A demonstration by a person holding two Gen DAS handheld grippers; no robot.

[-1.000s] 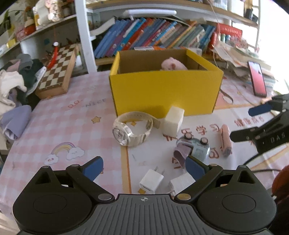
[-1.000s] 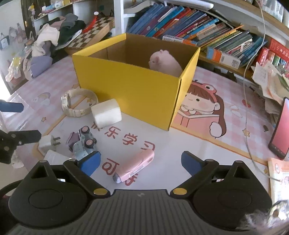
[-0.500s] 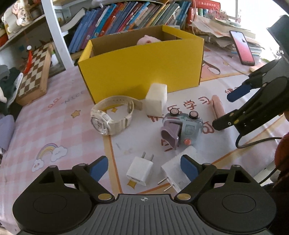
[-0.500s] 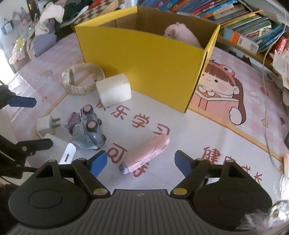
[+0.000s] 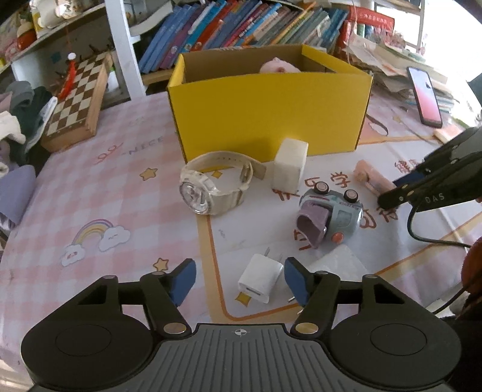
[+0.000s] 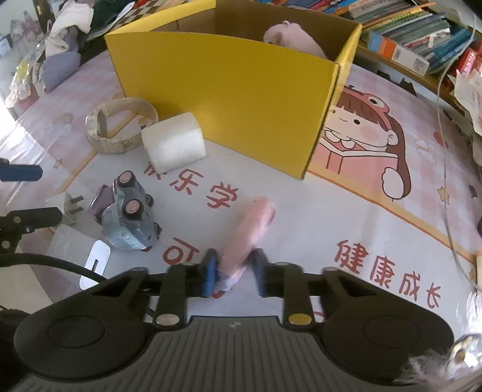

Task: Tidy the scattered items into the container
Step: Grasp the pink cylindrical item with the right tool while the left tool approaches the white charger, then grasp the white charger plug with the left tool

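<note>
A yellow cardboard box stands on the table with a pink plush inside. In front of it lie a cream wristwatch, a white cube, a grey-blue toy car and a white charger plug. My left gripper is open, its blue pads either side of the plug's near end. My right gripper has closed around the near end of a pink tube; it is blurred and a small gap shows on the right side.
A chessboard box, a clothes pile and a phone ring the table. Bookshelves stand behind the box. A second white adapter lies by the plug. A cable trails on the right.
My right gripper moved down onto the pink tube and its jaws closed from wide open. My left gripper moved toward the white plug, jaws narrowing slightly.
</note>
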